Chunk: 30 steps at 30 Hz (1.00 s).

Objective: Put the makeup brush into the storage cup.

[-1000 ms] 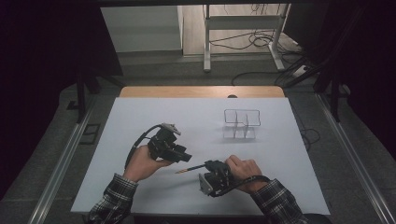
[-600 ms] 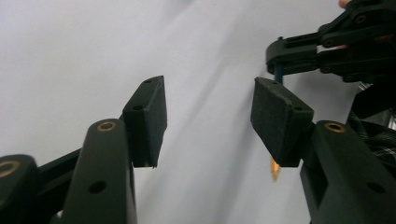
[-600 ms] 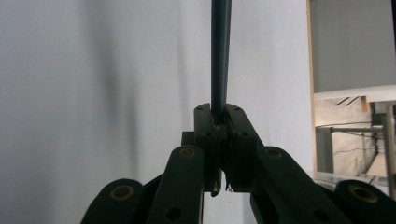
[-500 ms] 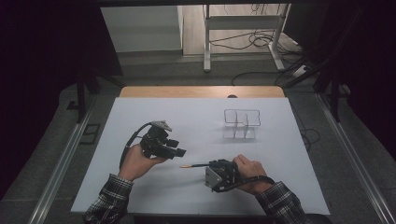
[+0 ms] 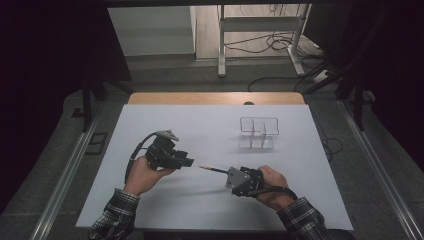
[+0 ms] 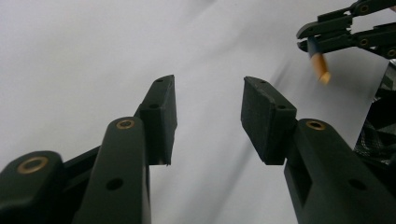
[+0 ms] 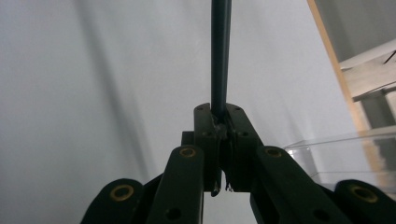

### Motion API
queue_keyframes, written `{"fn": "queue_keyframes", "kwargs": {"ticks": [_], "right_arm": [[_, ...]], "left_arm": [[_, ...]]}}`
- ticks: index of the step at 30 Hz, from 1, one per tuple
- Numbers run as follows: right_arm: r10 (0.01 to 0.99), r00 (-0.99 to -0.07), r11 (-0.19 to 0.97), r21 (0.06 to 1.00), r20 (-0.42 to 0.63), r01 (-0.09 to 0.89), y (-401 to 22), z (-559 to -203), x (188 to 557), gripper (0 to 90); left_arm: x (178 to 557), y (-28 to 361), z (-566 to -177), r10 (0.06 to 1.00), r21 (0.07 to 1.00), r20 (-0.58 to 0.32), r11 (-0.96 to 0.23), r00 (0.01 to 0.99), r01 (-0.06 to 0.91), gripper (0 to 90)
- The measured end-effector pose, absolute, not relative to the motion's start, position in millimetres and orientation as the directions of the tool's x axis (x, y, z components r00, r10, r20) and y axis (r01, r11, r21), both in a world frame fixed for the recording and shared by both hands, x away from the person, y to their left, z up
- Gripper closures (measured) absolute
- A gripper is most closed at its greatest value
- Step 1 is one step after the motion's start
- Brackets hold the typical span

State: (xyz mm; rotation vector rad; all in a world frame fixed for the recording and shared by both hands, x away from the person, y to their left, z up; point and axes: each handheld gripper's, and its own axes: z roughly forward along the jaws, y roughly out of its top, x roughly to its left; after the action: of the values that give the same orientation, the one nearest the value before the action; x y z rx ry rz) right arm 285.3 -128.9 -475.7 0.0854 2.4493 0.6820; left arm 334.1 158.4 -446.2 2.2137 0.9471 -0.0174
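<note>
Seen from above: a wide white surface [image 5: 165, 200] with a wooden far edge, a person's two plaid-sleeved forearms reaching in from the near side. Clamped in the right gripper [image 5: 229, 174], low and near the front centre of the surface: a slim dark pencil with a pale orange tip [image 5: 212, 169], jaws pressed together on the shaft, tip pointing left toward the other hand. In the right gripper view, the same dark shaft [image 7: 220, 51] rising straight out from between the closed black jaws. Just left of that tip, apart from it and not touching: the left gripper [image 5: 190, 161], held slightly above the surface in the left hand [image 5: 147, 175], black cable looping behind, grey three-cornered plate on top. Jaws of the left gripper parted with nothing between them, having just closed in somewhat; pads [image 6: 264, 119] plainly separate in the left gripper view, bare white surface showing through the gap. At upper right of that view, the orange pencil tip [image 6: 320, 66] poking out from the other gripper's jaws [image 6: 343, 32]. Farther back and to the right, well apart from both hands: a small clear plastic organiser with upright dividers [image 5: 258, 133], standing alone.
</note>
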Motion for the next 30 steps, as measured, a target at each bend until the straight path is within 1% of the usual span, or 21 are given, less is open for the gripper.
{"fn": "queue_keyframes", "kwargs": {"ticks": [5, 10, 17, 23, 30], "right_arm": [[0.286, -0.852, 0.828, 0.561, -0.439, -0.01, -135.4, -470.2, 291.0, 84.5], [0.341, -0.873, 0.782, 0.621, -0.349, 0.057, -140.2, -468.2, 295.6, 84.5], [0.388, -0.883, 0.731, 0.672, -0.265, 0.119, -144.8, -466.6, 300.3, 84.5], [0.417, -0.886, 0.69, 0.705, -0.202, 0.164, -146.2, -467.1, 303.6, 84.4], [0.458, -0.881, 0.632, 0.74, -0.118, 0.23, -146.7, -467.8, 305.5, 84.5]], "left_arm": [[332.1, 160.1, -446.4, 0.617, 0.633, -0.294, -0.446, 0.73, 0.633, 56.7], [329.1, 155.8, -445.2, 0.603, 0.643, -0.291, -0.452, 0.743, 0.619, 57.2], [326.7, 151.9, -444.8, 0.58, 0.659, -0.308, -0.442, 0.754, 0.609, 58.1], [324.3, 145.6, -445.6, 0.56, 0.671, -0.299, -0.452, 0.773, 0.587, 58.1], [322.3, 135.9, -450.3, 0.528, 0.7, -0.337, -0.413, 0.779, 0.582, 61.5]]}}
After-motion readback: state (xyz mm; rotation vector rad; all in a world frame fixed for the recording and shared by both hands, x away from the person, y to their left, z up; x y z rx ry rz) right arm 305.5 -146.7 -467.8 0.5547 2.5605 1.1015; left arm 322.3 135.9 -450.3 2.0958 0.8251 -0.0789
